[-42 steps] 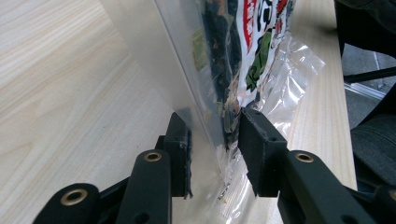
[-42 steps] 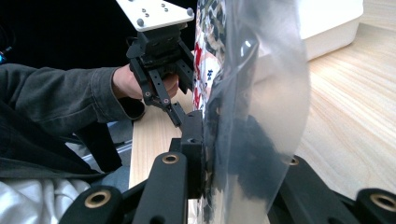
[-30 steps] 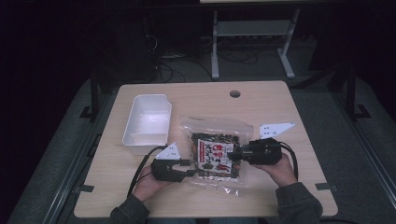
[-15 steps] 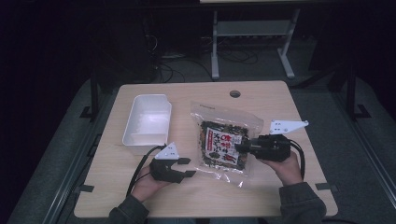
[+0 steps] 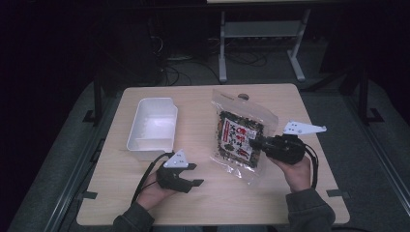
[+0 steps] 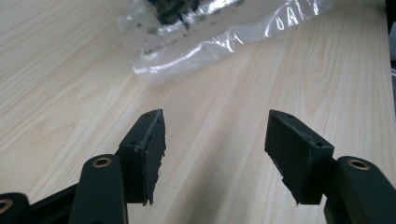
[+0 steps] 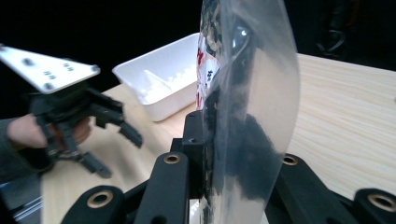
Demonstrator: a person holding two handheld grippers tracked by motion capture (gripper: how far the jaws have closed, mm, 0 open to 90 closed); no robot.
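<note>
A: Right claw (image 5: 259, 143) is clamped on the snack bag (image 5: 240, 137), gripping its right edge, bag tilted up off the table (image 5: 290, 203). The right gripper view shows the clear plastic pinched edge-on between the jaws.

B: Left claw (image 5: 193, 175)?

A: Jaws stand well apart with nothing between them, just bare wood; they have just been opening. It sits near the table's front edge, left of the bag. The left gripper view has the bag's clear bottom corner (image 6: 187, 51) ahead of the pads (image 6: 152, 149), not touching.

B: Where's the bag relative to the white tray (image 5: 153, 126)?

A: To the tray's right, apart from it, with a strip of wood between. Tray looks empty.

B: Step?

A: My read: the bag is being handled with one claw alone, left one released and waiting. Probably headed for the tray, but can't be sure.

B: Next move?

A: Likely carry the bag left over the tray's rim and lower it in. The bag is floppy and wider than the tray looks, so the left claw may need to re-grip the loose edge.
</note>
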